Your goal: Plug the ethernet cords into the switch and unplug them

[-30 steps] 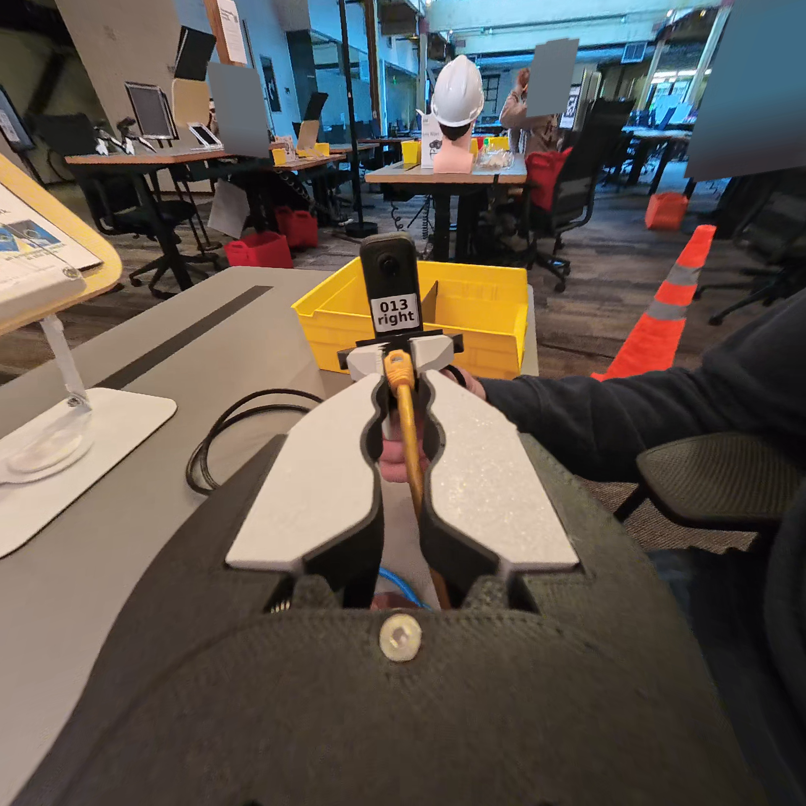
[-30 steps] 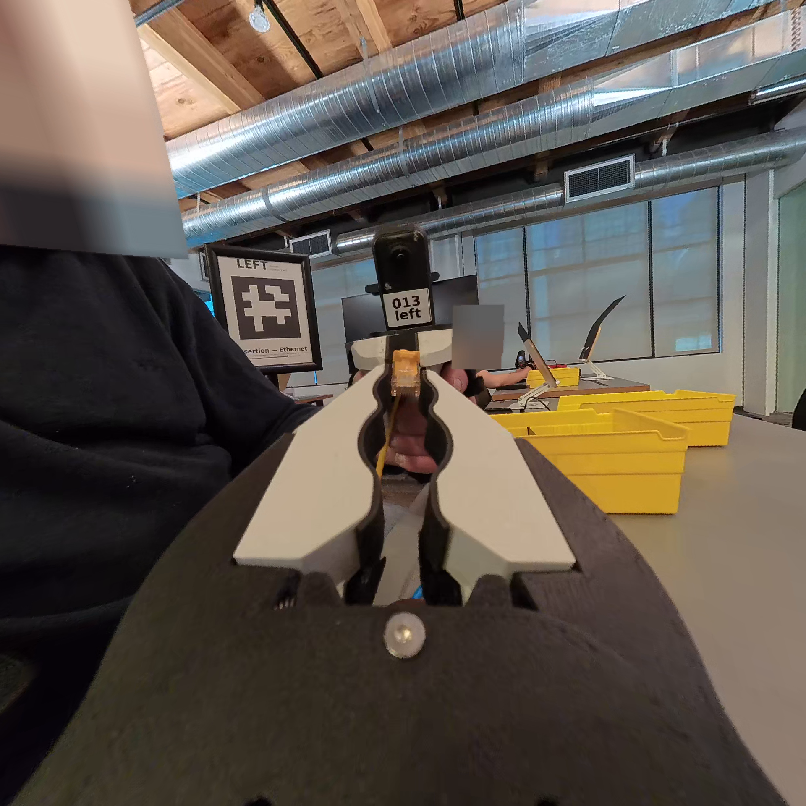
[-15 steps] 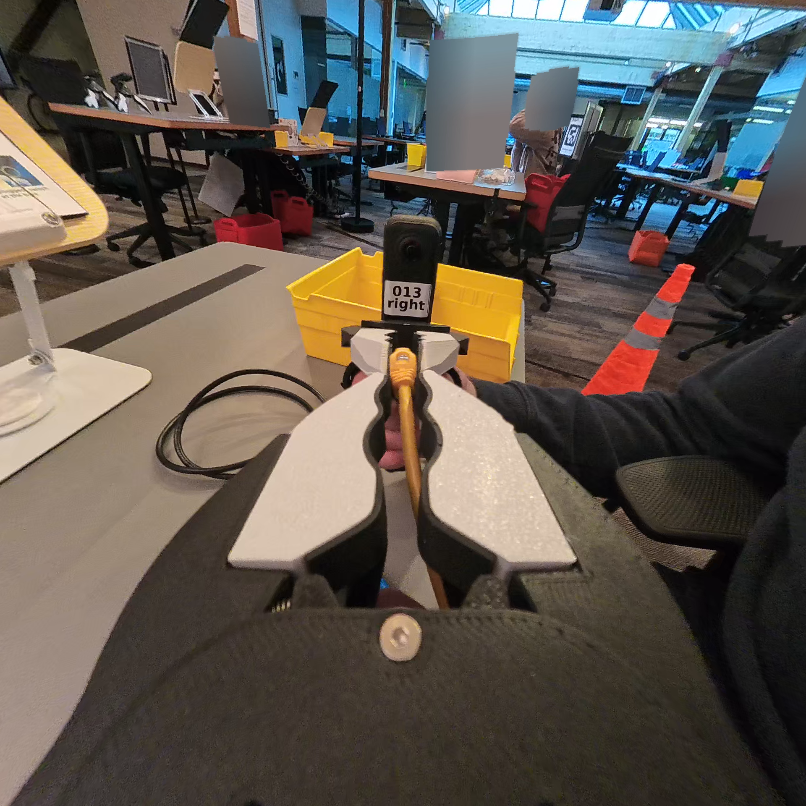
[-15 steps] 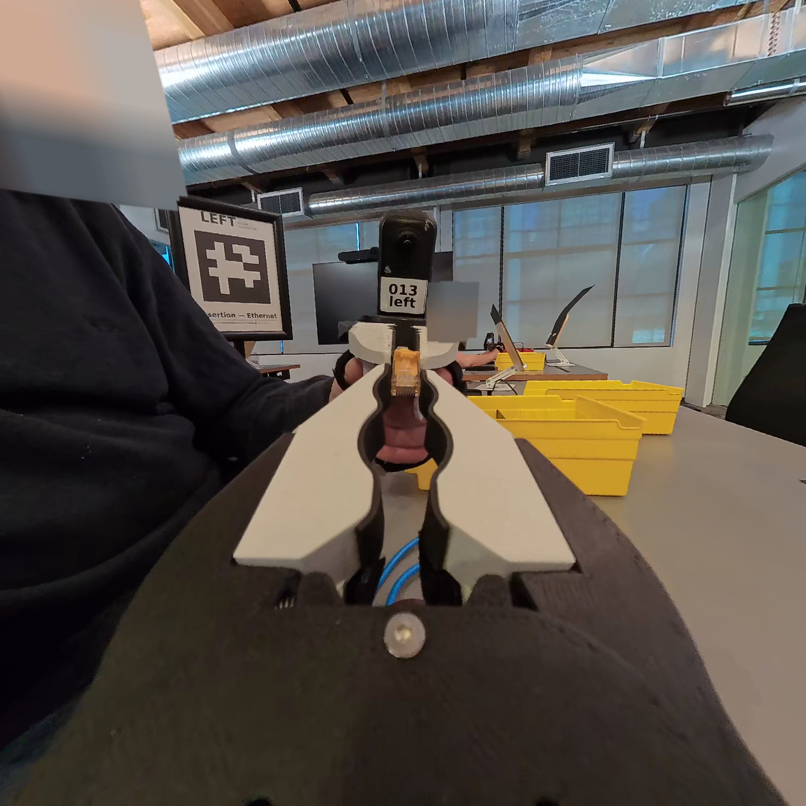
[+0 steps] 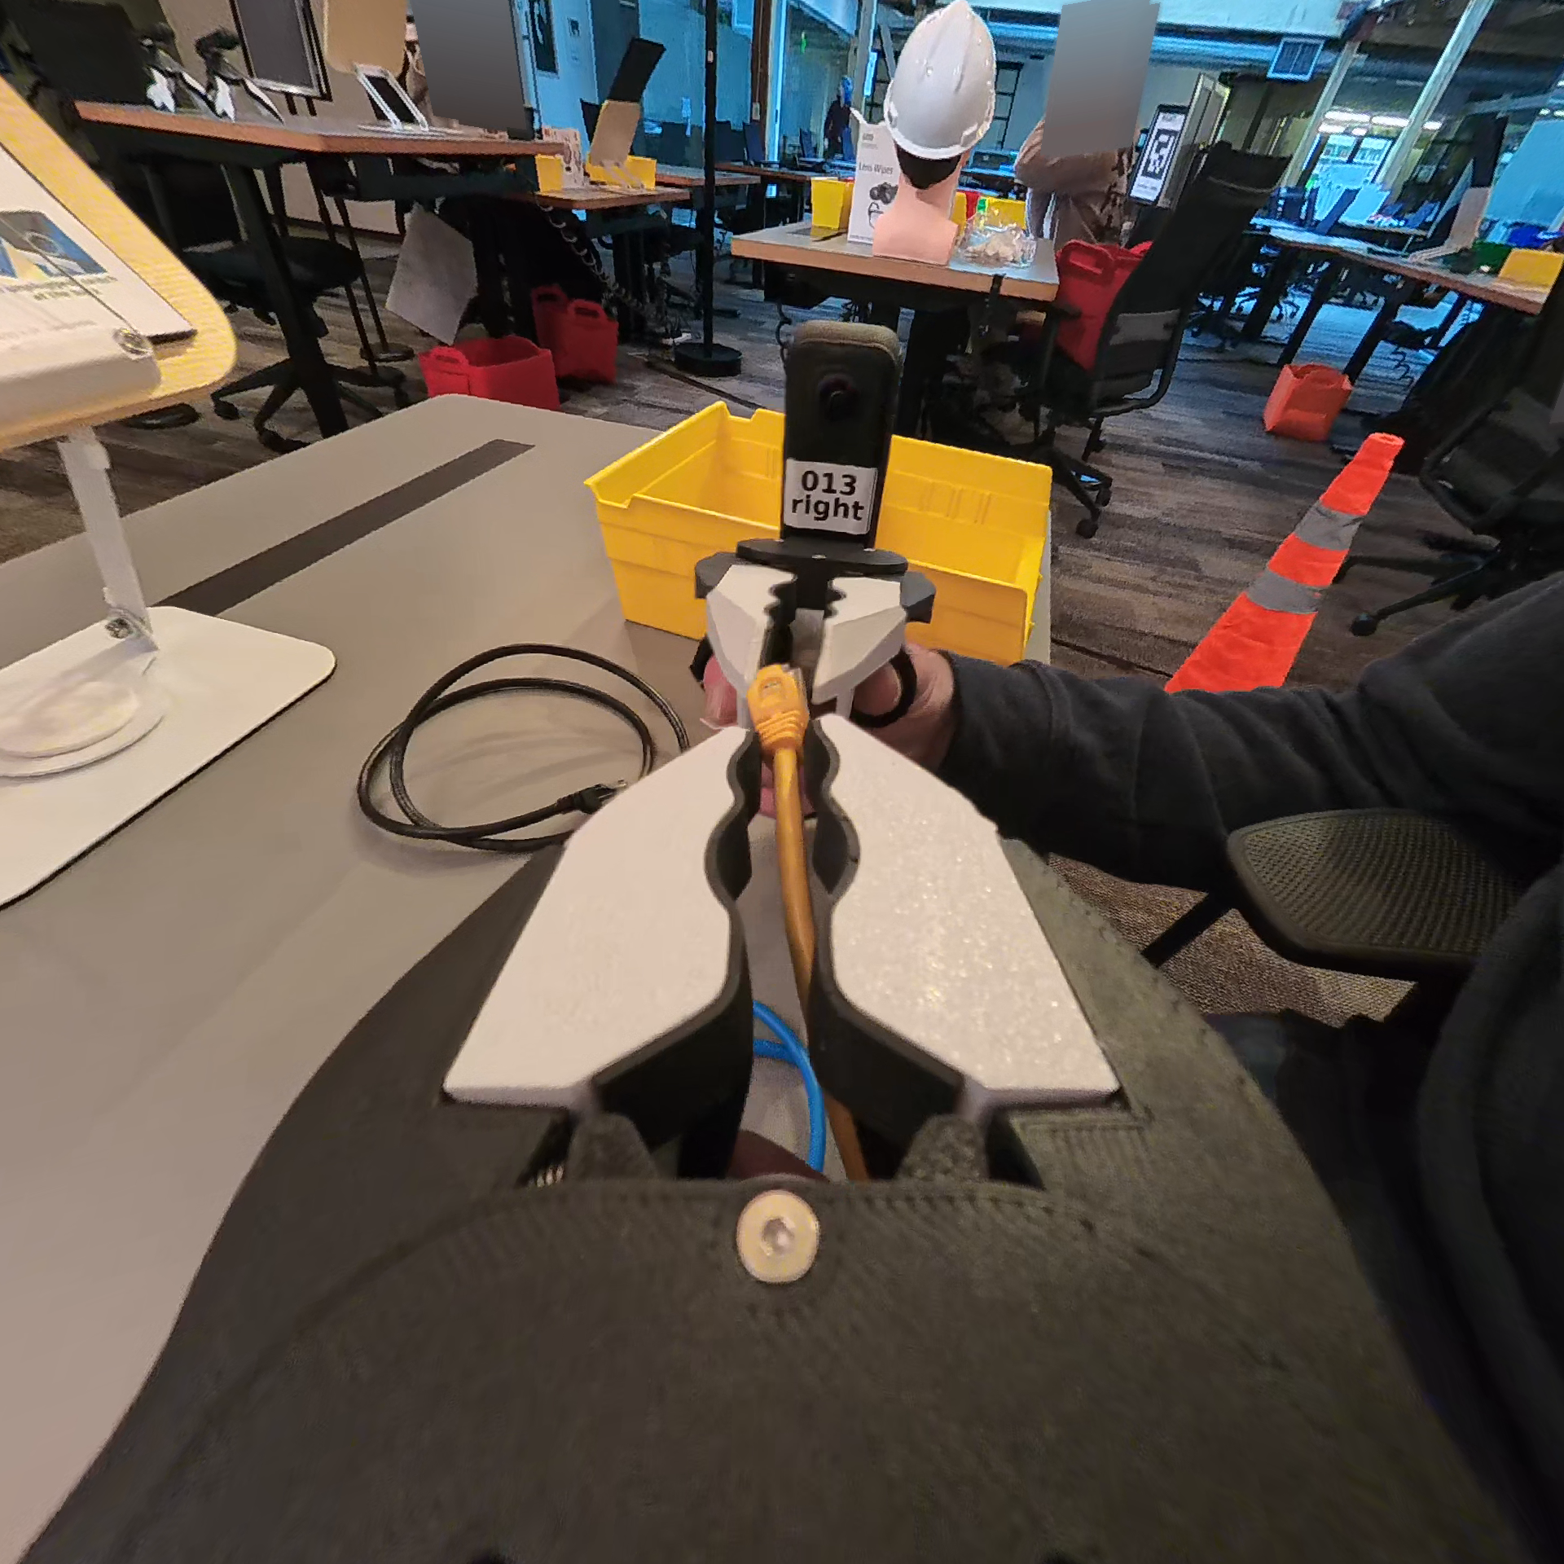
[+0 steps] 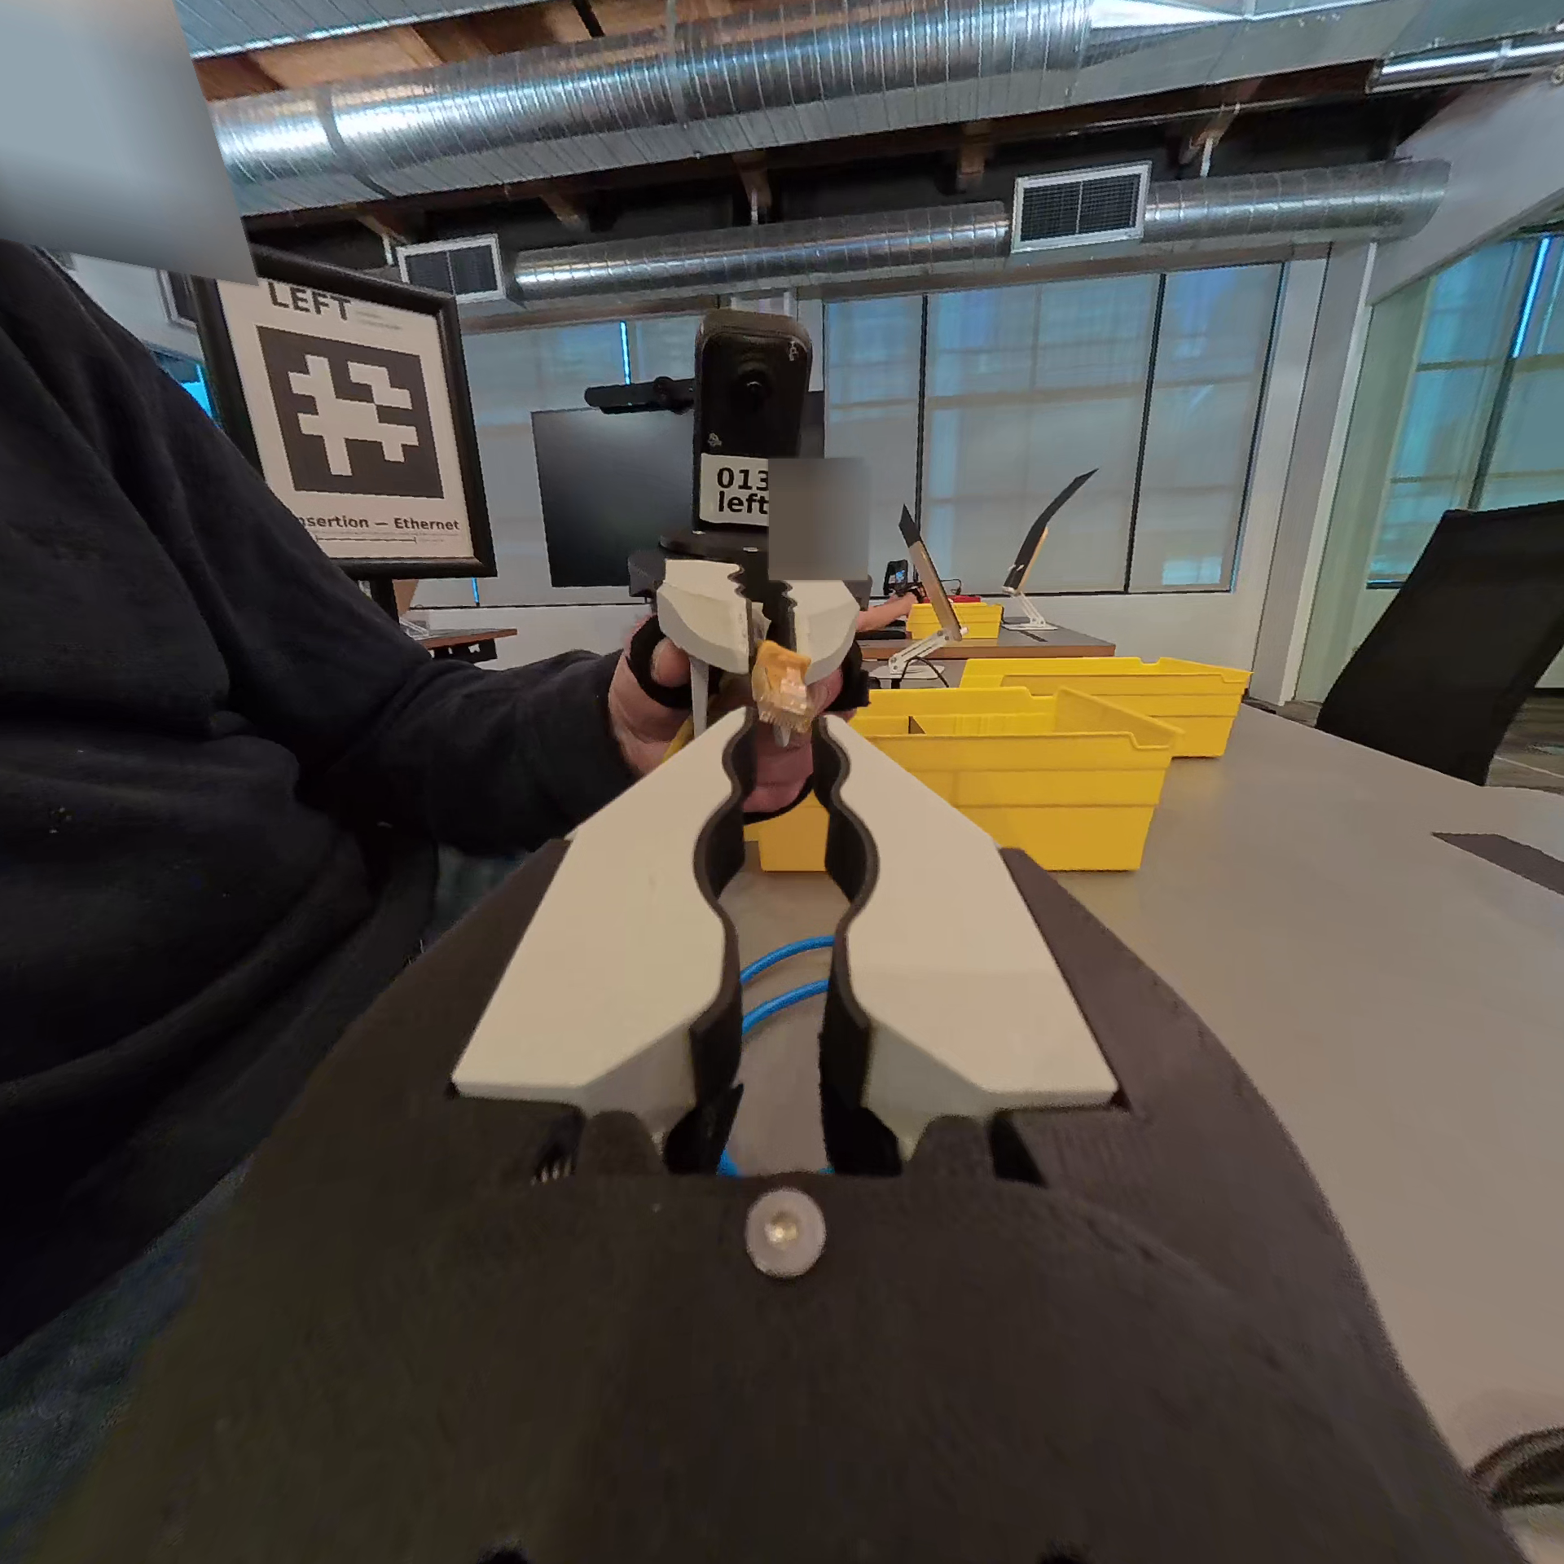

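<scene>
- Left wrist view: the left gripper (image 5: 783, 745) has its jaws pressed on the orange cord (image 5: 795, 880), right behind the plug (image 5: 773, 698).
- The cord's long line runs from the bottom middle of the frame up to the middle. The plug end points up and away, at the right gripper (image 5: 800, 664).
- A moment ago the right gripper's tips sat right on the plug. Now it sits a bit higher in the frame, with a small gap between its jaws.
- I think the pass is done, and the left gripper alone carries the cord now.
- A black cord (image 5: 508, 745) lies curled on the desk (image 5: 254, 846) at middle left. A blue cord (image 5: 800, 1075) peeks out below the jaws. No switch shows here.
- Right wrist view: the right gripper (image 6: 780, 728) has its jaws a little spread, with nothing between them. Before, the plug was pinched at their tips.
- The plug (image 6: 783, 687) now sits just past those tips, in the middle of the frame, sticking out of the left gripper (image 6: 766, 652). It points at the camera and tips down a bit.
- No switch shows here either, so finding it looks like the next job.
</scene>
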{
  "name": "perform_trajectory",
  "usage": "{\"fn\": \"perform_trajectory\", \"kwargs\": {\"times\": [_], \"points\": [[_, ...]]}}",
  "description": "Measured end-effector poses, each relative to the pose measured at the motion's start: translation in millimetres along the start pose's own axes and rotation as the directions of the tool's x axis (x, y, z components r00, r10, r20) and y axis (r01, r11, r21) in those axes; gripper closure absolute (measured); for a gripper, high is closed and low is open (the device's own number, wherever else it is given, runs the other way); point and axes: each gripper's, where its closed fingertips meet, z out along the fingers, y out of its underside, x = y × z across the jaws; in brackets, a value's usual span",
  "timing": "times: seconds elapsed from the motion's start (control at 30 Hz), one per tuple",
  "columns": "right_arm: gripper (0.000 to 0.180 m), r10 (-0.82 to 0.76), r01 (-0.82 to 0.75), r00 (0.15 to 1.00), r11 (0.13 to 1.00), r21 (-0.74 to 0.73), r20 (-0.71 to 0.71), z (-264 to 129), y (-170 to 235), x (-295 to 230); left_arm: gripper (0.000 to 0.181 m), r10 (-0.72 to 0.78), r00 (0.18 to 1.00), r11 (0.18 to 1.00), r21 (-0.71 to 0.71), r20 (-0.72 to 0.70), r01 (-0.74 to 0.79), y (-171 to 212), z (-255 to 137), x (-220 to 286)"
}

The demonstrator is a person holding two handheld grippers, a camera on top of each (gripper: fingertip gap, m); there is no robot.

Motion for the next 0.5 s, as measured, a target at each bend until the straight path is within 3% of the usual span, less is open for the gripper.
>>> {"fn": "perform_trajectory", "kwargs": {"times": [0.5], "points": [[0.161,-0.029,0.022,0.998,0.993,-0.117,-0.063,-9,14,7,0.171,0.192,0.977,0.976,-0.125,0.091,-0.180,10,-16,-11]]}}
